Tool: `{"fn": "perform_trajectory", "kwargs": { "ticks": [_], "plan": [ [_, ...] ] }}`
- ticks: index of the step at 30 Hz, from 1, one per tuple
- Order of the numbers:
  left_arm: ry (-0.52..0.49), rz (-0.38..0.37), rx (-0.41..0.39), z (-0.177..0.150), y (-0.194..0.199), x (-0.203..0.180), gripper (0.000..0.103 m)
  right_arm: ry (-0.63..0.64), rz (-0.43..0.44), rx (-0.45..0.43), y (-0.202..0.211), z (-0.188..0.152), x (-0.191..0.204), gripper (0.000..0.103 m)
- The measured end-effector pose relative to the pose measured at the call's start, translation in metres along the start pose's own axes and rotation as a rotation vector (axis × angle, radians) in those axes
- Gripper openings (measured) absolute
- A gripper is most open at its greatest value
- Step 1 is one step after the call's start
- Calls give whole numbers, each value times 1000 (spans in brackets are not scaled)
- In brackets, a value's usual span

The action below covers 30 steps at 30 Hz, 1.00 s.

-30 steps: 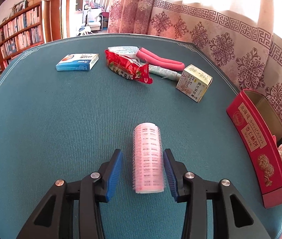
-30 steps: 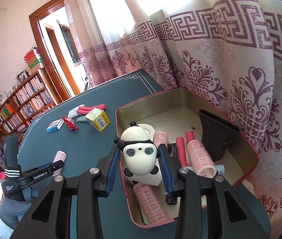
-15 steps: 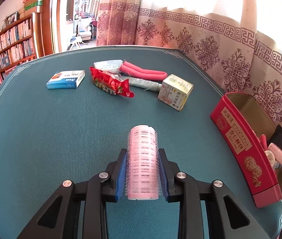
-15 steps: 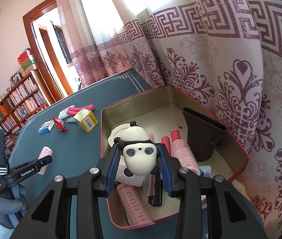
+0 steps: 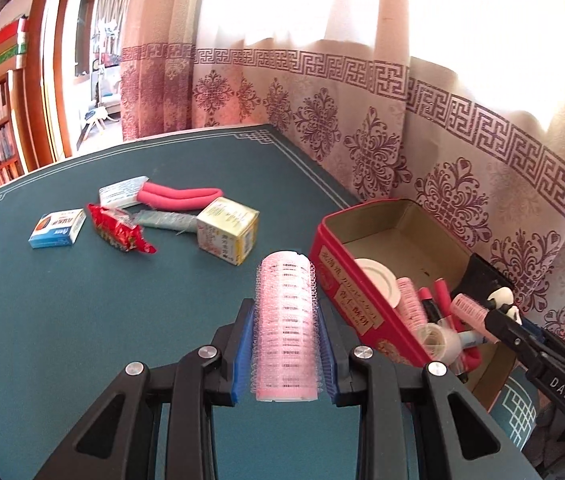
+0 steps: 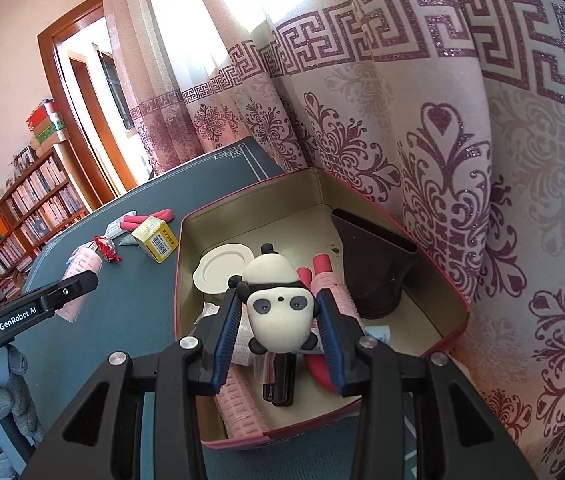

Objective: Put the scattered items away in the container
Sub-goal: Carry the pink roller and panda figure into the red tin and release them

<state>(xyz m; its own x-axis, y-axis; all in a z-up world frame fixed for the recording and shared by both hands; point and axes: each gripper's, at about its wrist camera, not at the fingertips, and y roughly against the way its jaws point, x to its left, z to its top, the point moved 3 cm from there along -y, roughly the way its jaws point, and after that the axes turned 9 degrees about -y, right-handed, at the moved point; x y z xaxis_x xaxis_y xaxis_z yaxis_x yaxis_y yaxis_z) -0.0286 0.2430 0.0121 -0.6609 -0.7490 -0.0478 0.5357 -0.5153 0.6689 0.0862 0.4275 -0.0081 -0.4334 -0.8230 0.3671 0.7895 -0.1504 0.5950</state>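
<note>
Lifted off the table, the pink roller (image 5: 285, 326) sits clamped between left tongs (image 5: 284, 354).

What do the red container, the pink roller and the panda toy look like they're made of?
Red container: probably tin, judging by its thin walls and dull gold, metallic inside. Pink hair roller: likely plastic, a ribbed core under fuzzy mesh. Panda toy: smooth matte cream body, perhaps soft vinyl or foam; the view cannot settle which.
</note>
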Motion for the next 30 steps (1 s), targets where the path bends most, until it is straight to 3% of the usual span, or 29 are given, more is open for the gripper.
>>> {"fn": "perform_trajectory", "kwargs": {
  "ticks": [11,16,19,20,30],
  "plan": [
    [-102,-105,-5,33,-23,-64,31,2,5,-1,-1,2,-6,42],
    [-85,-167,31,39,-42,-78,31,-3,8,4,-4,4,-8,42],
    [-71,-162,38,39,-47,-77,40,-4,9,4,-5,4,-9,42],
    [-67,-160,35,39,-46,-76,49,-6,9,5,-6,5,-9,42],
    [-54,-134,27,34,-38,-62,49,-21,17,12,-11,7,-5,44]
  ]
}}
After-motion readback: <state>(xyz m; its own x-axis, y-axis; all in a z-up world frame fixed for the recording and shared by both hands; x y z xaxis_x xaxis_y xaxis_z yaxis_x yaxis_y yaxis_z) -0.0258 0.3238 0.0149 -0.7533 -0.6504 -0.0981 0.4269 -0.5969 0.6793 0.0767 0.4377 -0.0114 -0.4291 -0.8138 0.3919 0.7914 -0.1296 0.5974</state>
